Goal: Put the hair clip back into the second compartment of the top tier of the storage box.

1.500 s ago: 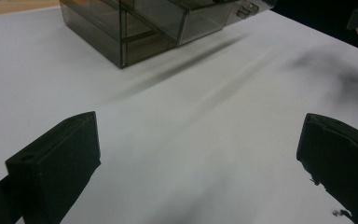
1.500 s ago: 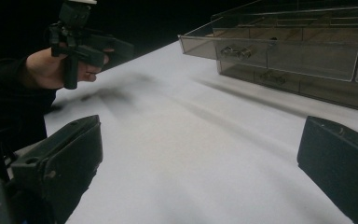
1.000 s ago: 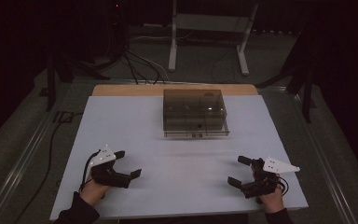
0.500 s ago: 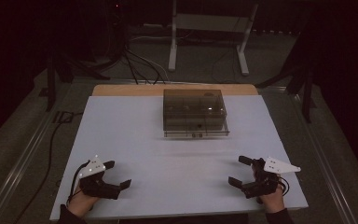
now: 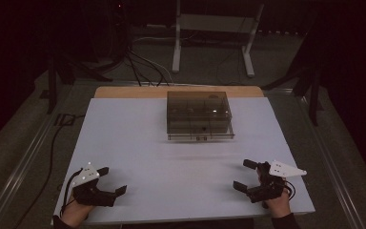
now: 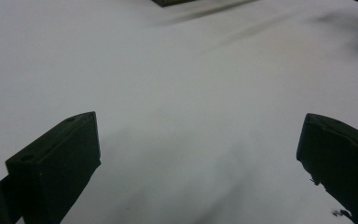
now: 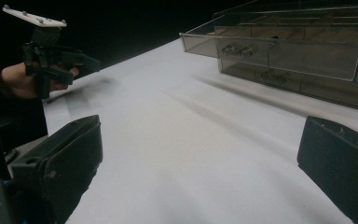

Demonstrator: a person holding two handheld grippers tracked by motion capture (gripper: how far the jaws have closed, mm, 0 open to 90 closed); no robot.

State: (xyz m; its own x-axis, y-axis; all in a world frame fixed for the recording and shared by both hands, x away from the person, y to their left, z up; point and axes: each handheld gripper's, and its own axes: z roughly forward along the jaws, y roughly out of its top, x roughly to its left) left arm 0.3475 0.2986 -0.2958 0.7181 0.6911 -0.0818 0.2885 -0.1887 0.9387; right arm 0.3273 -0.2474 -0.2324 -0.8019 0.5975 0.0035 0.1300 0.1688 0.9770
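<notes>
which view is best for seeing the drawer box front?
Right gripper view: the clear drawer box is close, and its slightly pulled-out drawer with its compartments shows from the side. The high view shows the whole box from above, small and dim. The left gripper view catches just a corner.

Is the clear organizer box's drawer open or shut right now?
Slightly open: the drawer juts forward of the clear box in the right gripper view.
</notes>
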